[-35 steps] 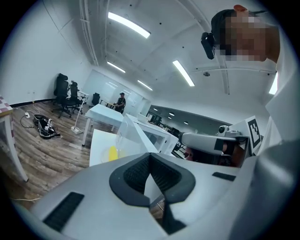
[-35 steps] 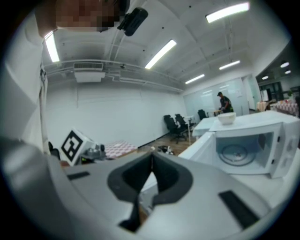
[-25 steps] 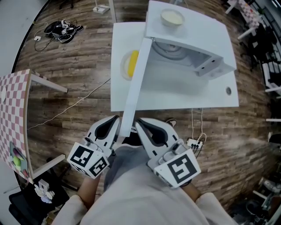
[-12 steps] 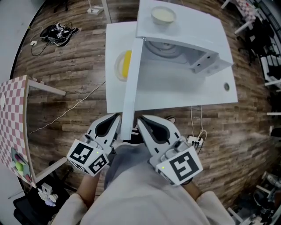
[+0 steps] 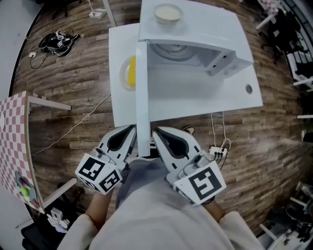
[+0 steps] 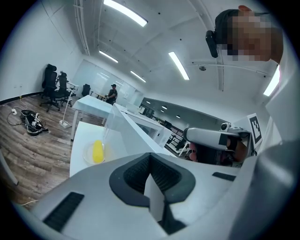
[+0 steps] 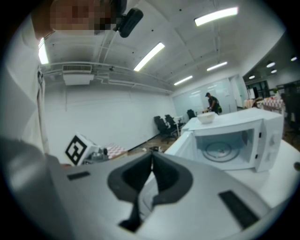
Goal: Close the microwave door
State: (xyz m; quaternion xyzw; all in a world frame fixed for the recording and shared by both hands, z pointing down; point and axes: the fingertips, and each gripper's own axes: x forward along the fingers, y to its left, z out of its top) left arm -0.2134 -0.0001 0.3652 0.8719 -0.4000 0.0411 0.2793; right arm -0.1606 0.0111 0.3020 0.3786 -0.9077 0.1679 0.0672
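The white microwave stands on a white table, its cavity and turntable showing. Its door is swung wide open and points straight at me, its free edge between my two grippers. My left gripper sits just left of that edge and my right gripper just right of it. Both are shut and hold nothing. The left gripper view has the door beyond the left gripper. The right gripper view shows the open microwave past the right gripper.
A white bowl rests on top of the microwave. Left of the door, a plate with a yellow item lies on the table. A checkered table stands at the far left. Cables and a power strip lie on the wood floor.
The microwave, table and door have drifted left and up in the head view, and the door now lines up straighter toward me. Both grippers stay shut beside the door's edge.
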